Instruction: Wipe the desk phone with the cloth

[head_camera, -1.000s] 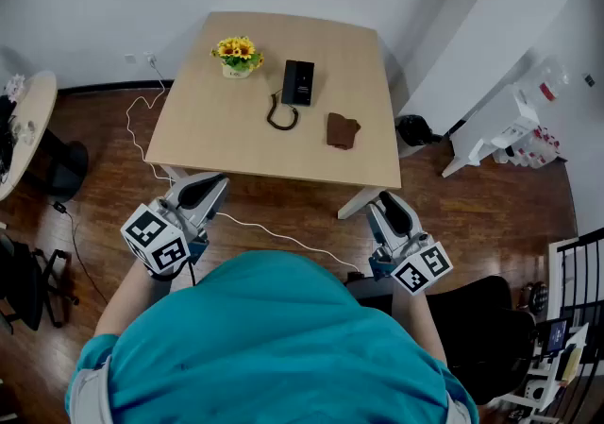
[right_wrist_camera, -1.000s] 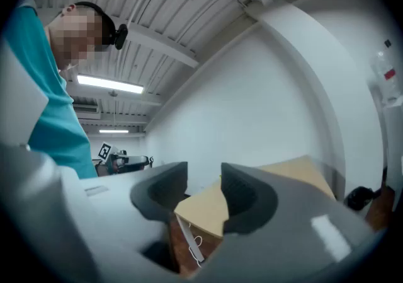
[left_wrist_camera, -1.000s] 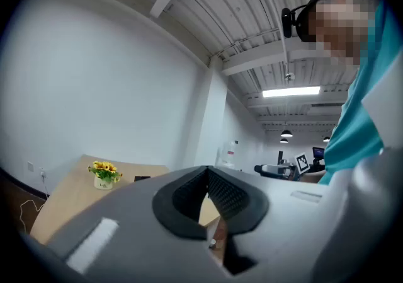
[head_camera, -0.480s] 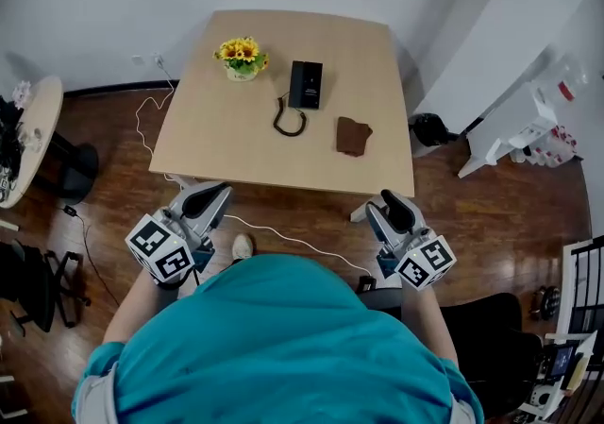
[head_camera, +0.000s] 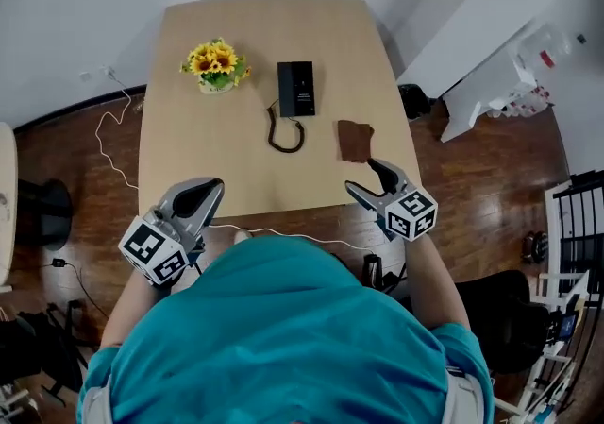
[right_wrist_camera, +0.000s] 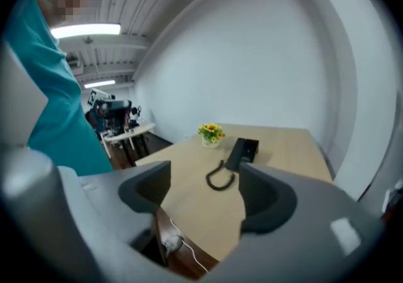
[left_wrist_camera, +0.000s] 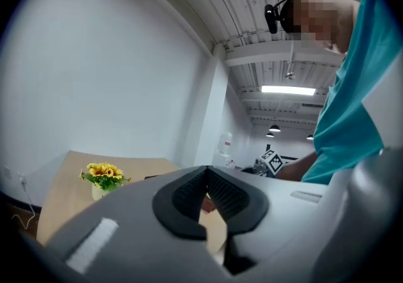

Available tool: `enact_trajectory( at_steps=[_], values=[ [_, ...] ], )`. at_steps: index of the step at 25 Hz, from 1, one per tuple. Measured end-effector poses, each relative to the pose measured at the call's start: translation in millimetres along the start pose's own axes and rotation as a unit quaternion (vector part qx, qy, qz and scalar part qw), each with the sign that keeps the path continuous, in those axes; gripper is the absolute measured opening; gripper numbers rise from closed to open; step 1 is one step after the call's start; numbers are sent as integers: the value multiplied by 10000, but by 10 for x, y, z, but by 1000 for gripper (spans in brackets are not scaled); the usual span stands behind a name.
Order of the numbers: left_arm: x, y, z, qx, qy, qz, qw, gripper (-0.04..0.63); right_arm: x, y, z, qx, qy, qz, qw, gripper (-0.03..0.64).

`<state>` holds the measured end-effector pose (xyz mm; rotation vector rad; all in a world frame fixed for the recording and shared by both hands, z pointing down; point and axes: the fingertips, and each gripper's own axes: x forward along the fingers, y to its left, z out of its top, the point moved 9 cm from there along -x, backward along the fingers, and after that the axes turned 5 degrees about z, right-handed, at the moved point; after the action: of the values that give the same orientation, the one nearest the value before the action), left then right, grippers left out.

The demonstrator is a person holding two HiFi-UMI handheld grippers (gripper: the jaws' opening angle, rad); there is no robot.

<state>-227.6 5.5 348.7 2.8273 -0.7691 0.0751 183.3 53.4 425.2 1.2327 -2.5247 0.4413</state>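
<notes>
Head view: the phone [head_camera: 295, 89] lies near the middle of the table [head_camera: 189, 158], and its coiled cord [head_camera: 285, 134] trails toward the person. The brown cloth [head_camera: 356, 141] lies just right of the cord, apart from the phone. Flowers [head_camera: 215, 64] stand left of the phone. The left gripper [head_camera: 203, 195] hovers at the table's near edge, and the right gripper [head_camera: 366, 178] hovers just short of the cloth.

Left gripper view: its 2 jaws are together with nothing between them. A brownish patch behind them may be the cloth.

Right gripper view: its 2 jaws are apart and opening, with nothing between them. The phone and cord lie beyond.
</notes>
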Motion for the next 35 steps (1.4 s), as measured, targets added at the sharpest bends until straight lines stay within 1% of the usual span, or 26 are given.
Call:
enact_trajectory(
  at_steps=[3,5,7,9,12,15,17,18,21,23,25,26,27,29,31,32,35],
  values=[
    [133,174,-8,-37,94,-154,9998,5,178,-370,-72,10,522,-332,9981,342],
    [246,265,-4,-130,151,-74,9998,5,302,-697,-138,-12,859,-444,9953,357],
    [386,340,16,-203,217,120,9995,5,475,-1065,-232,-92,1272,-419,9910,387],
    [532,353,27,-240,295,385,9985,5,677,-1411,-386,-67,1654,-268,9858,436],
    [798,269,-10,-459,404,855,9945,5,923,-1795,-744,128,2080,28,9780,448],
    [1095,175,-31,-696,528,1201,9889,5,1167,-2024,-1088,165,2477,338,9681,446],
    [1266,136,-52,-768,656,1364,9855,5,1280,-2118,-1249,89,2703,401,9619,442],
    [1335,123,-65,-809,697,1418,9841,5,1308,-2160,-1309,38,2807,392,9590,429],
    [1461,136,-106,-854,787,1443,9827,5,1348,-2251,-1452,66,3016,360,9527,408],
    [1488,198,-146,-885,830,1374,9831,5,1362,-2260,-1490,150,2995,357,9533,399],
    [1498,284,-194,-943,859,1266,9837,5,1376,-2233,-1472,81,3005,389,9529,393],
    [1503,326,-218,-974,881,1207,9840,5,1380,-2207,-1459,53,3015,437,9524,371],
    [1510,365,-236,-997,907,1143,9843,5,1383,-2174,-1450,50,3020,505,9520,327],
    [1524,428,-256,-1004,944,1000,9854,5,1388,-2080,-1447,77,3014,673,9511,234],
    [1524,479,-273,-1012,954,895,9862,5,1388,-1974,-1463,71,3004,791,9505,127],
    [1519,508,-284,-1034,951,864,9863,5,1389,-1941,-1468,44,3003,790,9506,112],
    [1499,587,-345,-1112,957,833,9857,5,1396,-1933,-1448,-4,3030,717,9503,101]
  ],
)
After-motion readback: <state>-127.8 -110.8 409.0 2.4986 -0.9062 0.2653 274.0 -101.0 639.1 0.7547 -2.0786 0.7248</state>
